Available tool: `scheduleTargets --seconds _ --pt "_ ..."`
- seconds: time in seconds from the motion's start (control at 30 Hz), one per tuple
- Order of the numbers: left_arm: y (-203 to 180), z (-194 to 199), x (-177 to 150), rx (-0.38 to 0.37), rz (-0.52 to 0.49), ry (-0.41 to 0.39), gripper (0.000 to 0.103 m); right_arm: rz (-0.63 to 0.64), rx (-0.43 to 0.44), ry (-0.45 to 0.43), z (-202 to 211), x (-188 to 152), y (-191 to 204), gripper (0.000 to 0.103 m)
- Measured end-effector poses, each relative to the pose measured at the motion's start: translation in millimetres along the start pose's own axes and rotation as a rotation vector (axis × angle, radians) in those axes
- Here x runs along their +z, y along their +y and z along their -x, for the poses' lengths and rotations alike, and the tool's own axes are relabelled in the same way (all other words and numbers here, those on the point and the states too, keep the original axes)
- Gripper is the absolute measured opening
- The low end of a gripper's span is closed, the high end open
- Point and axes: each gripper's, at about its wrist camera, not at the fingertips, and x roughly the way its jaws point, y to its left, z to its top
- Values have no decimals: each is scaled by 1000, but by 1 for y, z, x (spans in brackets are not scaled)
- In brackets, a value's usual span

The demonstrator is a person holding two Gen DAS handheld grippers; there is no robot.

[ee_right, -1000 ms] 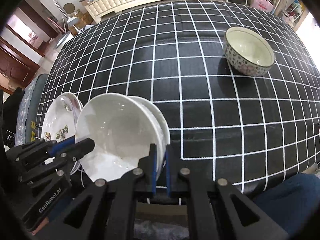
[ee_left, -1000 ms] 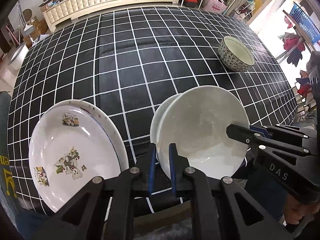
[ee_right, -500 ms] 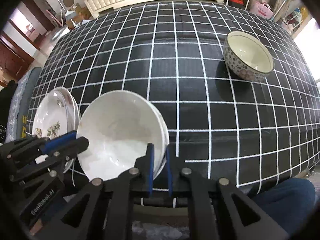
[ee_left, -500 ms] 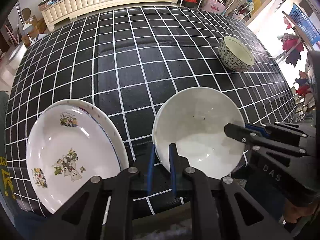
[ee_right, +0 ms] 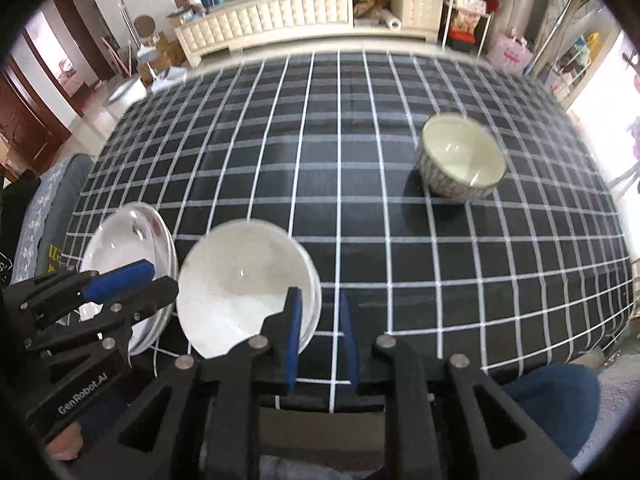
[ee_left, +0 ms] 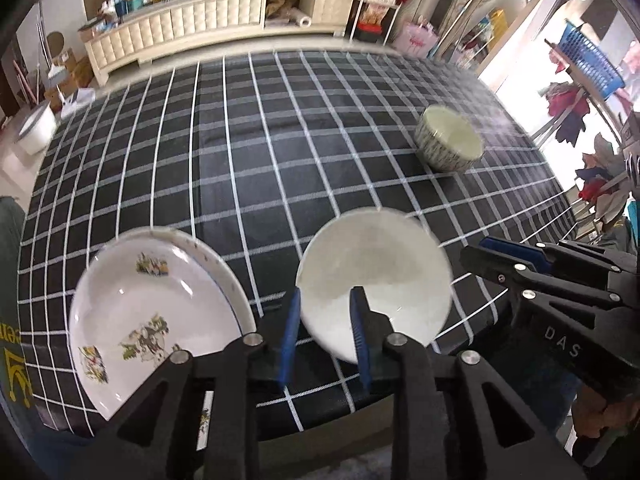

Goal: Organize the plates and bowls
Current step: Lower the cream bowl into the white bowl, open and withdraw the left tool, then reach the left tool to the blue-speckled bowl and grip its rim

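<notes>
Now both the left gripper (ee_left: 324, 326) and right gripper (ee_right: 319, 330) gape, released, flanking the plain white bowl (ee_left: 374, 282); cartoon-printed plates (ee_left: 154, 322) lie just beside, patterned bowl (ee_left: 449, 143) well apart.

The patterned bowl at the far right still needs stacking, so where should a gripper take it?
Pinch the patterned bowl at its near rim, one finger inside, one outside, coming from the near table edge with the right gripper. It stands upright and alone, and its wall is steep.
</notes>
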Motion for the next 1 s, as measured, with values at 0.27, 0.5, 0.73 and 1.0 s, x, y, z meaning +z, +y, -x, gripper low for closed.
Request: scheduleTargets --seconds 0.27,0.5,0.73,1.0 --pt "-18 41 26 1 -32 -124 37 13 -29 -154 53 14 -12 43" --pt "-40 62 46 -10 -44 -190 47 27 -50 -237 83 30 -29 57" --pt "-64 61 74 -9 -91 -208 51 1 -46 -259 86 44 -57 63" --pt "-94 36 112 -31 -118 -166 56 -38 -59 -247 74 61 -96 68"
